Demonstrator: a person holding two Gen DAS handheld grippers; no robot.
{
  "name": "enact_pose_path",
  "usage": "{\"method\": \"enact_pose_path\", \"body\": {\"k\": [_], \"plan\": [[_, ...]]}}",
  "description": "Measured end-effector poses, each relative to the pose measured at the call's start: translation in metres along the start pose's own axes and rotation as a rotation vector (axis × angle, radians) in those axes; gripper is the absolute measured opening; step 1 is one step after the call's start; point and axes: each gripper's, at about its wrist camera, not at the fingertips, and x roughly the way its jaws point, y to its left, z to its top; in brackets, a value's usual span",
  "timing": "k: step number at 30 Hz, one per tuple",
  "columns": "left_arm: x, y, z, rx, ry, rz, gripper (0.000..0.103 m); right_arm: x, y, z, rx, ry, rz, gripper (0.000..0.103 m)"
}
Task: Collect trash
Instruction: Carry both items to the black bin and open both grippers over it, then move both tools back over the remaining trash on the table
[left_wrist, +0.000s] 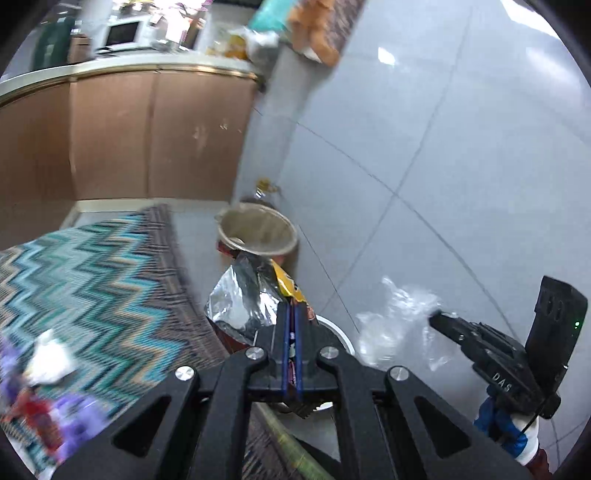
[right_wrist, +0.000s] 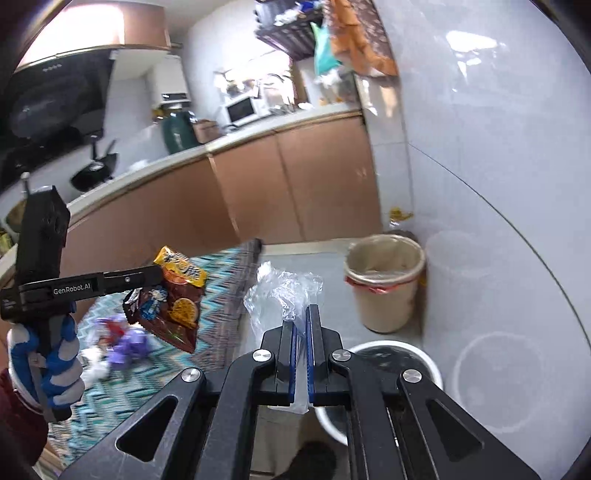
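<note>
My left gripper (left_wrist: 291, 310) is shut on a snack bag (left_wrist: 251, 295), silver inside with a yellow and brown print, held in the air short of the beige trash bin (left_wrist: 258, 230). In the right wrist view the same bag (right_wrist: 177, 295) hangs from the left gripper (right_wrist: 157, 275). My right gripper (right_wrist: 301, 314) is shut on a crumpled clear plastic wrapper (right_wrist: 280, 291), held left of the bin (right_wrist: 384, 280). In the left wrist view the right gripper (left_wrist: 437, 315) and wrapper (left_wrist: 399, 321) are at the right.
A zigzag rug (left_wrist: 92, 280) lies left, with white paper (left_wrist: 48, 358) and purple and red wrappers (left_wrist: 55, 417) on it. A white basin with dark contents (right_wrist: 395, 369) sits on the floor below the grippers. Brown cabinets (right_wrist: 295, 184) and a tiled wall (right_wrist: 480, 166) bound the space.
</note>
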Motion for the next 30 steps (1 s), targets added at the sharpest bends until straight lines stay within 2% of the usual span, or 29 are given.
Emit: {"method": "enact_pose_path", "body": {"k": [8, 10, 12, 14, 20, 30], "plan": [[0.109, -0.042, 0.001, 0.048, 0.146, -0.014, 0.005, 0.047, -0.046, -0.013, 0.038, 0.060, -0.110, 0.009], [0.128, -0.047, -0.001, 0.046, 0.174, -0.017, 0.007, 0.057, -0.056, -0.018, 0.052, 0.081, -0.135, 0.029], [0.145, -0.053, -0.003, 0.058, 0.199, -0.011, 0.012, 0.063, -0.062, -0.021, 0.061, 0.088, -0.155, 0.036], [0.155, -0.056, -0.004, 0.060, 0.209, -0.016, 0.017, 0.064, -0.066, -0.024, 0.073, 0.089, -0.172, 0.039], [0.156, -0.056, -0.004, 0.053, 0.199, -0.028, 0.017, 0.055, -0.064, -0.027, 0.074, 0.075, -0.186, 0.040], [0.087, -0.045, -0.002, 0.037, 0.065, -0.007, 0.017, 0.026, -0.031, -0.020, 0.048, 0.032, -0.161, 0.043]]}}
